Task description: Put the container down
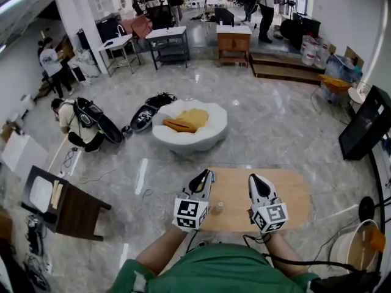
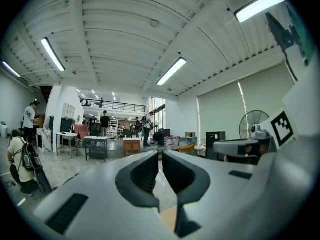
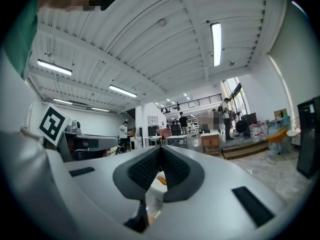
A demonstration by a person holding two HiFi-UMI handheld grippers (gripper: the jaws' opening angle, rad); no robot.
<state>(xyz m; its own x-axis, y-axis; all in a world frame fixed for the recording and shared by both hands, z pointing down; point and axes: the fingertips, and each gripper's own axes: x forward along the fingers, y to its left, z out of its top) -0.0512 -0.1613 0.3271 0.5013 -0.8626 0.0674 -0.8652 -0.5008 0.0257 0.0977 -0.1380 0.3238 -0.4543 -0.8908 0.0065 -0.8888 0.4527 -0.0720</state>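
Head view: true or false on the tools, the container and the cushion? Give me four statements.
1. The container stands on the wooden table. True.
2. The left tool is shut and empty. True.
3. The right tool grips the container. False: it is shut and empty, beside the container.
4. The yellow cushion lies on the floor. False: it lies in the white seat.

The container (image 1: 217,207) sits on the table (image 1: 295,194) between the left hand-held gripper (image 1: 201,179) and the right hand-held gripper (image 1: 257,180), nearer the left.
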